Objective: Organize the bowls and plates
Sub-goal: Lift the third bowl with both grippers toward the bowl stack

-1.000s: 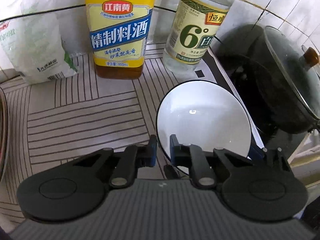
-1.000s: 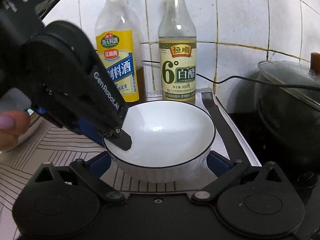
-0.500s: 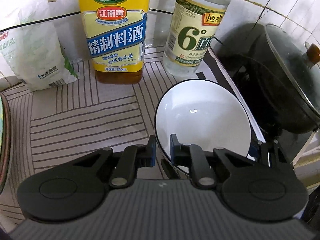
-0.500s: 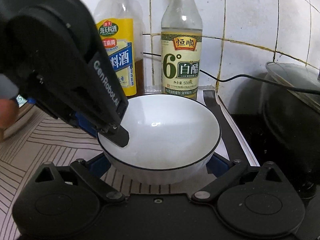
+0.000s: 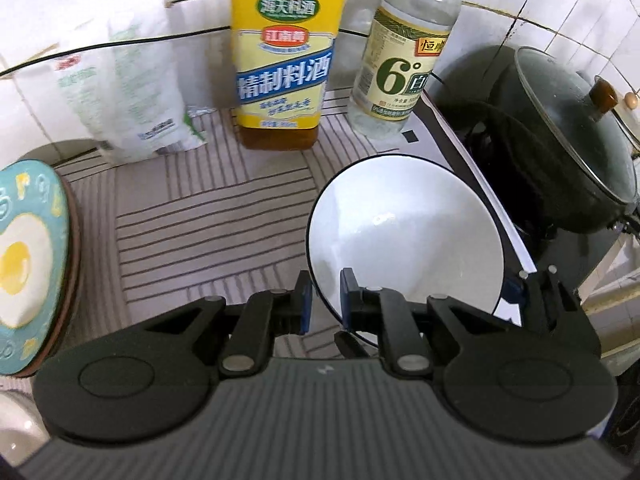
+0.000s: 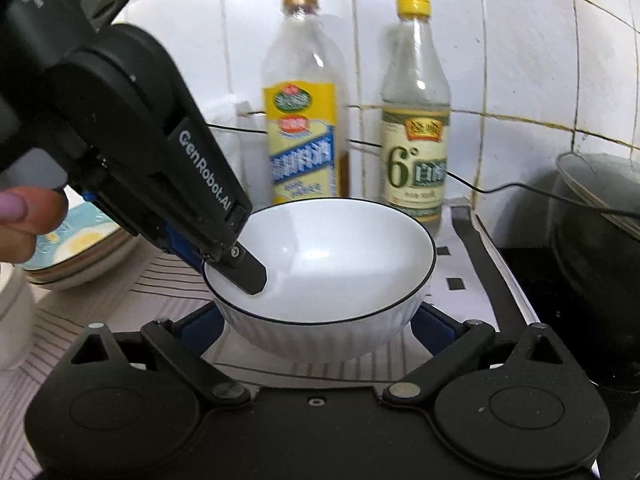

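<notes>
Left tool (image 5: 323,300): jaws drawn narrow and clamped on the near-left rim of the white bowl (image 5: 404,236), one finger (image 6: 248,272) inside the bowl, the other outside.

Right tool (image 6: 318,322): jaws set wide, one blue pad on each side of the bowl's lower wall; whether the pads press the wall I cannot tell.

Bowl: white with a thin dark rim line, empty, upright. It sits above the striped counter (image 5: 192,224) near its right edge, just in front of two bottles: a yellow-labelled one (image 5: 282,60) and a green-labelled one (image 5: 404,60).

A lidded dark pot (image 5: 560,152) stands to the right. Stacked plates (image 5: 32,264), the top one bearing a fried-egg design, lie at the left of the counter. A white bag (image 5: 124,92) leans on the tiled wall. A thumb (image 6: 24,212) shows beside the left tool.
</notes>
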